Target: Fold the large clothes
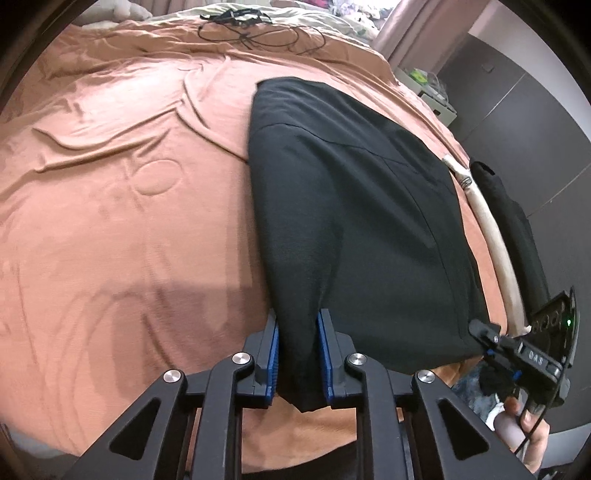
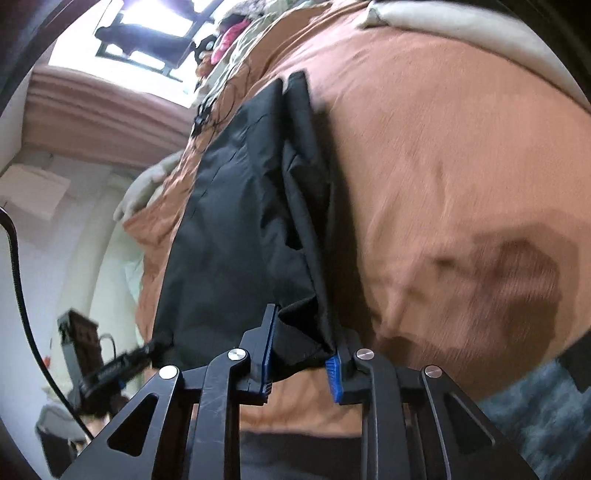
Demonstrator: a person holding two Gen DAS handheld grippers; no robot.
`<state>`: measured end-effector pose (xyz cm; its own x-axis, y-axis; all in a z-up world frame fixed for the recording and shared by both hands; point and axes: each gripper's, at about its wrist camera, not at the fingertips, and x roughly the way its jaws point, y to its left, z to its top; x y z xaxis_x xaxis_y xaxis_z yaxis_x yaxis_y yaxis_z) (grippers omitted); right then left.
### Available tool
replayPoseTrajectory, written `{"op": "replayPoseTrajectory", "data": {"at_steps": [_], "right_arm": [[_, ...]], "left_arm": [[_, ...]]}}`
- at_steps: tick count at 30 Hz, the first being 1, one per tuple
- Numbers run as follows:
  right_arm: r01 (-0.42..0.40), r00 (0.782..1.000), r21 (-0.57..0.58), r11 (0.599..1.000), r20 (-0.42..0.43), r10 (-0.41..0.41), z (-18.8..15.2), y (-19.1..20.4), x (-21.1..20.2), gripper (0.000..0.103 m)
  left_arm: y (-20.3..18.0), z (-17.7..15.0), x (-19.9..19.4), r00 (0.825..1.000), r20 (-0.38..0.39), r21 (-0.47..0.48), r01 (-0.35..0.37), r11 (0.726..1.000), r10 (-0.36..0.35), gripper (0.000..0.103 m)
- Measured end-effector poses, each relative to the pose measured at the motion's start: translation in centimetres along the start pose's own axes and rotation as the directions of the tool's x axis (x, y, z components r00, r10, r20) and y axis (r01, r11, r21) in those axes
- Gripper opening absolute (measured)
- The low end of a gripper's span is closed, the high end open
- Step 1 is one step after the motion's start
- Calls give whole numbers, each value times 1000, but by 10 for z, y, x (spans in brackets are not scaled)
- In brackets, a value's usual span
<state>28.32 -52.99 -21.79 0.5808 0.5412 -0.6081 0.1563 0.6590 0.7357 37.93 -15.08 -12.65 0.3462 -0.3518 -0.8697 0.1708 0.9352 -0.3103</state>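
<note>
A large black garment (image 1: 351,206) lies lengthwise on an orange-brown bedspread (image 1: 122,206). My left gripper (image 1: 298,321) is shut on the garment's near left corner, with cloth bunched between the blue pads. My right gripper (image 1: 487,332) shows at the garment's near right corner in the left wrist view. In the right wrist view my right gripper (image 2: 306,325) is shut on a folded bunch of the black garment (image 2: 236,229), which stretches away over the bedspread (image 2: 443,166). The left gripper (image 2: 147,349) shows at the far left there, on the other corner.
A black cable tangle (image 1: 258,31) lies at the far end of the bed. A pale strip (image 1: 491,240) and dark cloth (image 1: 513,221) run along the bed's right edge. Dark cabinet fronts (image 1: 535,122) stand to the right. A window (image 2: 147,33) and pale cushion (image 2: 144,188) lie beyond the bed.
</note>
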Motion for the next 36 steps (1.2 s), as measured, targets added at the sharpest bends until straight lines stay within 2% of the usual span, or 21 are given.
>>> {"op": "replayPoseTrajectory", "data": {"at_steps": [2, 6, 8, 9, 10, 12, 13, 14, 16, 27, 33, 36], "right_arm": [[-14, 999, -25, 1000, -36, 13, -11, 5, 0, 24], [-31, 995, -46, 998, -98, 26, -24, 10, 1, 25], [-6, 995, -72, 997, -100, -2, -22, 12, -1, 36], [18, 996, -85, 996, -90, -26, -19, 12, -3, 46], [29, 996, -90, 995, -81, -37, -14, 14, -4, 63], [41, 998, -89, 995, -49, -46, -3, 12, -13, 80], [39, 999, -91, 995, -29, -42, 3, 12, -17, 83], [37, 999, -94, 995, -16, -38, 10, 12, -19, 83], [35, 999, -91, 995, -12, -36, 22, 10, -19, 83], [-39, 996, -10, 999, -81, 38, 78, -5, 34, 84], [-84, 990, -14, 996, -118, 82, 104, -1, 63, 83], [-103, 988, -4, 995, -118, 102, 117, -2, 72, 75]], "left_arm": [[7, -3, -7, 1000, -4, -2, 2, 1000, -2, 19], [13, -11, -16, 1000, -30, 58, -4, 998, 6, 21], [18, -12, -14, 998, -57, 58, -2, 998, 6, 25], [21, -11, -12, 998, -69, 45, -2, 999, 5, 25], [26, -8, -10, 997, -82, 22, 7, 1000, -5, 26], [33, -3, -10, 996, -79, -15, 32, 999, -33, 31], [36, 1, -11, 997, -64, -31, 49, 998, -51, 39], [38, 4, -13, 997, -50, -41, 56, 998, -58, 50], [43, 14, -15, 998, -16, -59, 53, 997, -54, 61], [54, 63, 20, 998, -25, -89, 61, 994, -64, 62], [55, 88, 46, 996, -36, -96, 80, 992, -84, 62], [53, 103, 57, 994, -30, -93, 100, 991, -103, 62]]}}
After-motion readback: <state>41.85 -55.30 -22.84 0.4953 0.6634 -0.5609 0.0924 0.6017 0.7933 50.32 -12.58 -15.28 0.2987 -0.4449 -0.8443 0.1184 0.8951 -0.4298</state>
